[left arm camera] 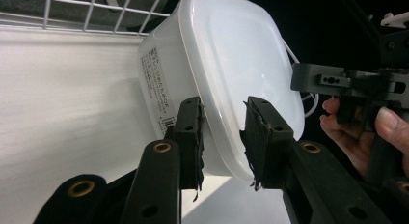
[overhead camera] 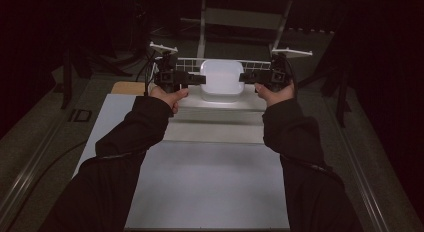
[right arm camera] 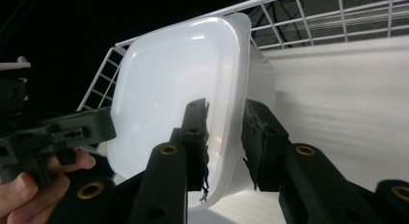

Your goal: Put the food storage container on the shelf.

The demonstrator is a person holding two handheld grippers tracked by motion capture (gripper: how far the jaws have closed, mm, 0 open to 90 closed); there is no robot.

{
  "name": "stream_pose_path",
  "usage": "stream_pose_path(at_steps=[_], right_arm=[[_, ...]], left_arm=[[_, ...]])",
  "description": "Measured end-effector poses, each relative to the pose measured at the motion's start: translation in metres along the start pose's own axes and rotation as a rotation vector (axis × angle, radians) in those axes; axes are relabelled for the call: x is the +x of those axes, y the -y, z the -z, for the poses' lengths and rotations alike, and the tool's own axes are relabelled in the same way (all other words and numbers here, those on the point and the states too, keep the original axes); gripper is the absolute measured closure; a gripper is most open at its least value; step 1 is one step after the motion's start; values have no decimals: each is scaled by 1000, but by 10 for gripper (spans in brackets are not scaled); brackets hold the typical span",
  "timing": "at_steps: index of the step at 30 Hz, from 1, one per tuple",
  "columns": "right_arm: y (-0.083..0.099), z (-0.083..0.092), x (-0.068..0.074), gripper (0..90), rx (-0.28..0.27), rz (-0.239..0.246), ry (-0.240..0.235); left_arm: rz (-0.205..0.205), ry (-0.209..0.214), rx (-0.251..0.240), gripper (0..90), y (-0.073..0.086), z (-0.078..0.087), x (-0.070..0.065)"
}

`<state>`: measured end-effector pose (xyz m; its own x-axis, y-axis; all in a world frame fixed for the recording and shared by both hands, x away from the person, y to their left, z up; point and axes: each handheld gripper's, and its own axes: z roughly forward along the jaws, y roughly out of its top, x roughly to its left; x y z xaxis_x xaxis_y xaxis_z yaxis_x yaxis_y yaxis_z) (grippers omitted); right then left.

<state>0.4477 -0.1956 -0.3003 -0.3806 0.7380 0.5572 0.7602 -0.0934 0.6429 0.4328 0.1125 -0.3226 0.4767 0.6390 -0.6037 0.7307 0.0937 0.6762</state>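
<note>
Darkness surrounds a pale grey table point(overhead camera: 210, 182), whose far end is lit brightly and backed by a white wire rack point(overhead camera: 187, 64). One white plastic container point(overhead camera: 221, 80) with a fitted lid is seen at that far end, in front of the rack, between the two grippers.

Two forearms in black sleeves point(overhead camera: 135, 137) are stretched forward from the near edge, one on each side. The left hand point(overhead camera: 169, 96) and the right hand point(overhead camera: 274, 93) are each wrapped around a gripper handle, with the grippers turned inward toward each other.

The left gripper point(left arm camera: 223, 130) is set over the container's left edge: one jaw lies against the side wall and the other over the lid, with the lid's rim between the pads and a little space left. The right gripper point(right arm camera: 225, 132) is placed in the same way on the opposite edge, its jaws part open astride the rim. Whether either pair is pressed firmly on the plastic cannot be told.

One printed label point(left arm camera: 156, 91) with a barcode is carried on the container's side wall; its small writing cannot be read.
</note>
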Motion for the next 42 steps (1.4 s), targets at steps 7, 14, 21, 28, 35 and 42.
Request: stream_pose_path(at_steps=[7,14,21,28,35,42], right_arm=[[-9,-11,0,693,-14,-5,45],[-12,-18,-3,678,-18,-33,49],[-12,-19,-4,623,-6,-52,38],[-14,-14,1,436,-38,-6,39],[-10,-2,6,257,-44,96,-6],[2,10,19,215,-37,266,19]], left_arm=[[29,5,-3,636,-6,-6,7],[31,12,-25,583,-7,-11,13],[-19,-16,-27,546,-9,-13,9],[-107,2,-61,384,-9,-9,0],[-277,46,-97,158,-4,5,-18],[-348,111,-115,14,13,21,-33]])
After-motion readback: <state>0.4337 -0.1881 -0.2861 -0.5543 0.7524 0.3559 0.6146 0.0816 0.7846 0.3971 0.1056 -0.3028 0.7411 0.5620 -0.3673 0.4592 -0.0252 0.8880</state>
